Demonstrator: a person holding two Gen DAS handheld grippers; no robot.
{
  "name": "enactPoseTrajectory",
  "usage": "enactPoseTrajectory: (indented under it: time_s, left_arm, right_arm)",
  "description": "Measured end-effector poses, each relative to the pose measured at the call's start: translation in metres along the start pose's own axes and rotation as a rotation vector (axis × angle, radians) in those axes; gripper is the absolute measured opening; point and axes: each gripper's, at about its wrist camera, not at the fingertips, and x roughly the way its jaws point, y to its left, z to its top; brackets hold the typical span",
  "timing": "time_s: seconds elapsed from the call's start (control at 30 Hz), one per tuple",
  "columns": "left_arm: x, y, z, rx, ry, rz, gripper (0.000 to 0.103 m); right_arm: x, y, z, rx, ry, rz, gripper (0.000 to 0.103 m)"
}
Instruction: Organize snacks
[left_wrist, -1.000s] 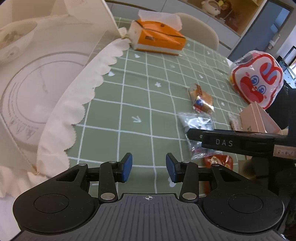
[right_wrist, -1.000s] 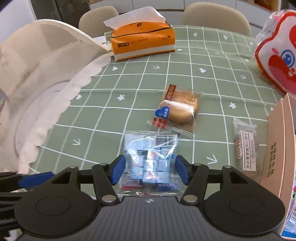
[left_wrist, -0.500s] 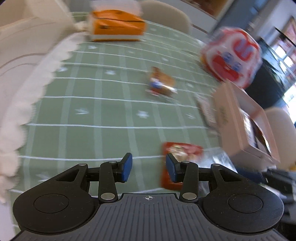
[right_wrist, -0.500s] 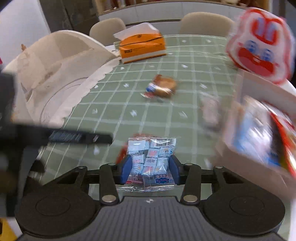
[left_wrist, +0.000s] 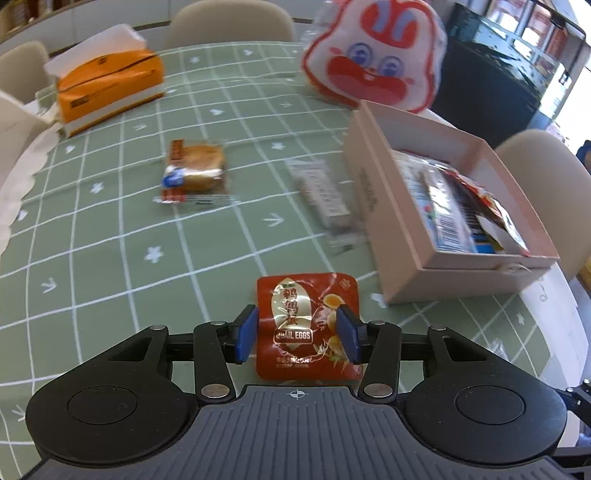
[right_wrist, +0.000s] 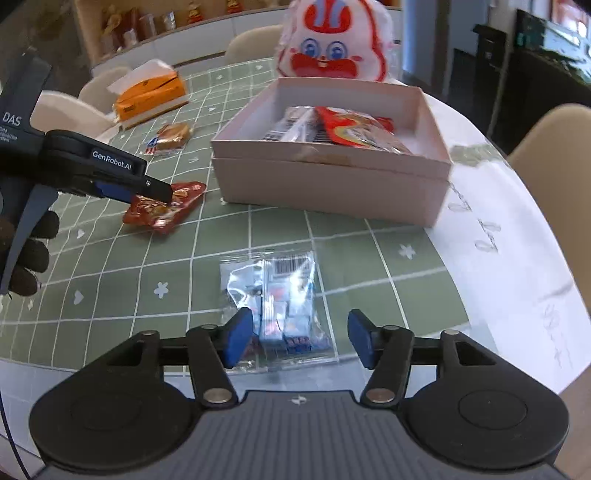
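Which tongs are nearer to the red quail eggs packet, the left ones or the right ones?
Left. The left tongs straddle the quail eggs packet, their jaws having just opened. The right tongs are off to its side, over the clear candy bag.

- Red quail-egg pouch (left_wrist: 306, 325): flat on green check cloth, right betw. my left blue pads, label up, near edge of table.
- Clear bag of small blue/white sweets (right_wrist: 277, 306): flat on cloth, near side, betw. my right pads, closer to the left one.
- Pink box (right_wrist: 332, 184): open, far right, holds red pack + barcode packs.
- Bread bun in clear wrap (left_wrist: 194, 170): far left-centre.
- Long wrapped bar (left_wrist: 325, 194): just left of box.
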Motion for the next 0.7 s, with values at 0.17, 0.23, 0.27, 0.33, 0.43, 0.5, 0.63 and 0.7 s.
enactPoseTrajectory:
  time_s: [0.17, 0.23, 0.27, 0.33, 0.43, 0.5, 0.63, 0.7]
  left_arm:
    - [-0.006, -0.016, 0.001, 0.052, -0.030, -0.002, 0.051]
    - [-0.005, -0.022, -0.001, 0.090, -0.038, -0.002, 0.051]
    - [-0.003, -0.026, -0.003, 0.118, -0.034, 0.008, 0.051]
    - [0.004, -0.034, -0.007, 0.174, -0.012, 0.038, 0.052]
    - [0.005, -0.038, -0.015, 0.216, -0.027, 0.047, 0.056]
    - [0.005, -0.037, -0.018, 0.225, -0.033, 0.032, 0.057]
    - [0.009, -0.032, -0.019, 0.221, -0.002, -0.036, 0.074]
    - [0.013, -0.034, -0.022, 0.236, 0.020, -0.063, 0.078]
  right_arm:
    - [-0.001, -0.016, -0.014, 0.127, -0.051, 0.044, 0.070]
    - [0.000, -0.013, -0.022, 0.103, -0.086, 0.048, 0.071]
    - [-0.001, -0.010, -0.026, 0.074, -0.103, 0.043, 0.073]
    - [-0.001, -0.008, -0.032, 0.070, -0.136, 0.025, 0.079]
    - [0.000, -0.006, -0.040, 0.060, -0.183, 0.018, 0.081]
    - [0.000, -0.005, -0.045, 0.056, -0.213, 0.016, 0.083]
    - [0.001, -0.004, -0.052, 0.046, -0.260, 0.009, 0.085]
    - [0.002, -0.004, -0.052, 0.033, -0.258, 0.011, 0.087]
